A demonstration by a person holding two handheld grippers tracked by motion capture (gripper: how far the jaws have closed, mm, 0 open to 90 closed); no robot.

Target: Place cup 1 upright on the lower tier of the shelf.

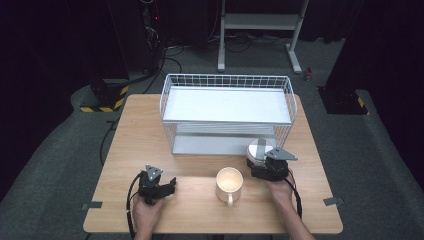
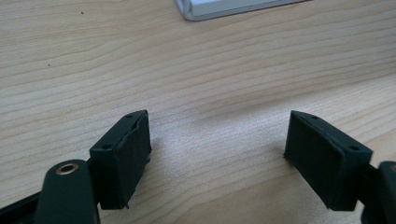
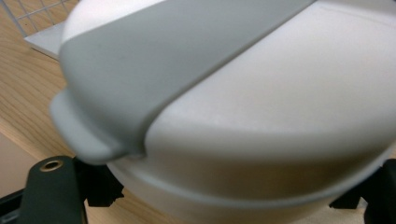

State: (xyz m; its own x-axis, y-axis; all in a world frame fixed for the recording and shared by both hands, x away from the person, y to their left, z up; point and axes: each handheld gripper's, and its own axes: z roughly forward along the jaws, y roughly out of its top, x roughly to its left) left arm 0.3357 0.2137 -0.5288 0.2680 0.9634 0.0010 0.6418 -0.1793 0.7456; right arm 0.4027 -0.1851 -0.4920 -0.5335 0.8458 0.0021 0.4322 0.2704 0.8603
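A round white container with a grey strap across its lid sits on the wooden table at the front right corner of the wire rack. My right gripper is closed around it from the near side. In the right gripper view the container bulges between the two black fingers, which press its lower sides. A cream mug stands upright in the middle front, handle toward the person. My left gripper rests low over the table at the front left, open, with bare wood between its jaws.
A white wire rack with two flat shelves takes up the back middle of the table; its base corner shows at the top of the left gripper view. Bare wood lies left of the rack and along the front edge.
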